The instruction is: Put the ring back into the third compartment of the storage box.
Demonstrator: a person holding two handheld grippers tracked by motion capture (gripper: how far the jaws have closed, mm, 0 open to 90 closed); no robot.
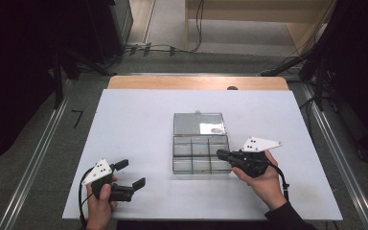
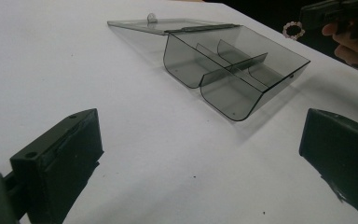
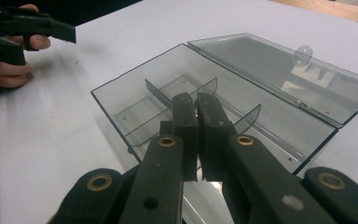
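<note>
Your left gripper [image 1: 127, 174] nearest you, jaws spread wide over bare white table [image 1: 139, 120], your right gripper [image 3: 196, 106] clenched on a small beaded ring [image 2: 293, 30], tips over the clear compartment box [image 1: 200, 154], lid [image 1: 199, 123] flat open, mid-table.

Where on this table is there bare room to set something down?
Bare white sheet left of the clear box, and behind its open lid. Crowded at the box's right end, where the right hand-held gripper sits.
</note>
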